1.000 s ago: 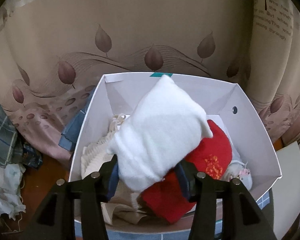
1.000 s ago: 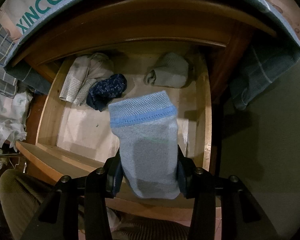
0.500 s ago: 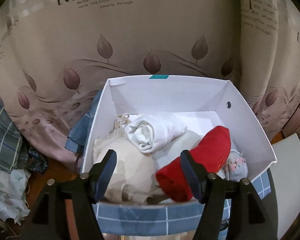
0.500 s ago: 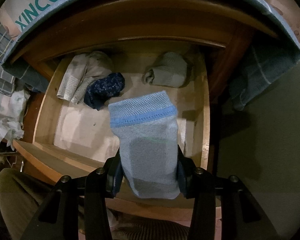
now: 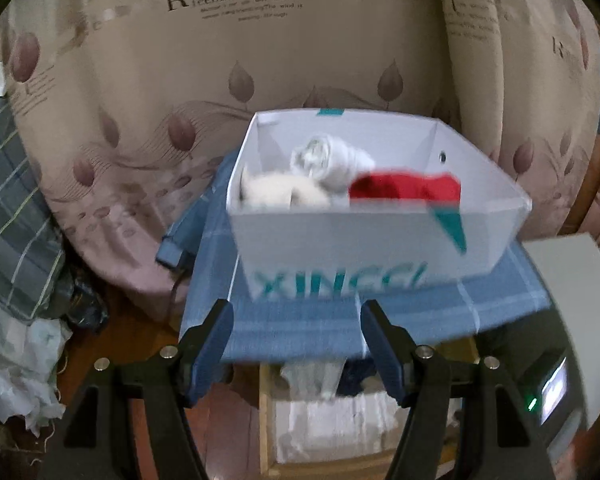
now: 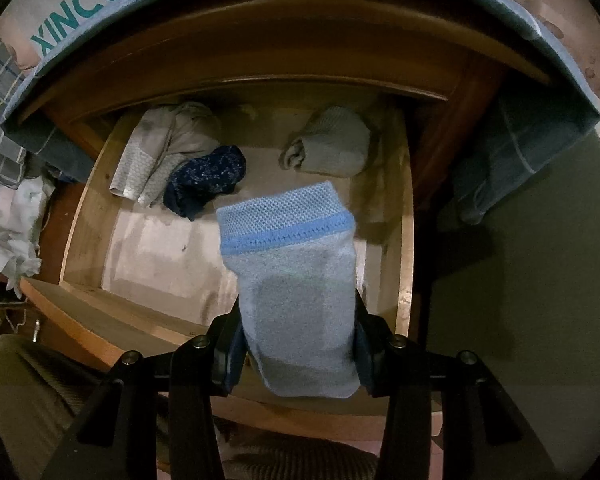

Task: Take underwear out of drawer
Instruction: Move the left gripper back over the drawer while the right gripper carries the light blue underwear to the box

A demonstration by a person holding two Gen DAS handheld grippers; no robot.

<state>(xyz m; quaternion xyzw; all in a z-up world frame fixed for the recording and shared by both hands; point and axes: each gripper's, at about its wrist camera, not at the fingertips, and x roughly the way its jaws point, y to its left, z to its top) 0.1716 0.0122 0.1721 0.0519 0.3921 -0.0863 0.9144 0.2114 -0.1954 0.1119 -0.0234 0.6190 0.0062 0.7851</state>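
Observation:
My right gripper (image 6: pixel 296 336) is shut on folded light blue underwear (image 6: pixel 296 280) and holds it above the open wooden drawer (image 6: pixel 404 264). In the drawer lie a grey patterned pair (image 6: pixel 156 152), a dark blue speckled pair (image 6: pixel 208 180) and a grey rolled pair (image 6: pixel 332 144). My left gripper (image 5: pixel 296 340) is open and empty, in front of and below the white box (image 5: pixel 340 240). The box holds a white roll (image 5: pixel 328 160), a red piece (image 5: pixel 404 188) and a cream piece (image 5: pixel 284 192). The drawer also shows below in the left wrist view (image 5: pixel 268 420).
The box stands on a blue checked cloth (image 5: pixel 340 320) over the cabinet top. A leaf-print curtain (image 5: pixel 180 80) hangs behind. Crumpled cloth and paper (image 5: pixel 16 360) lie at the left. A device with a green light (image 5: pixel 552 392) is at the right.
My left gripper let go of the white roll into the box, opened, and pulled back and down away from the box. My right gripper kept holding the blue underwear almost still over the drawer.

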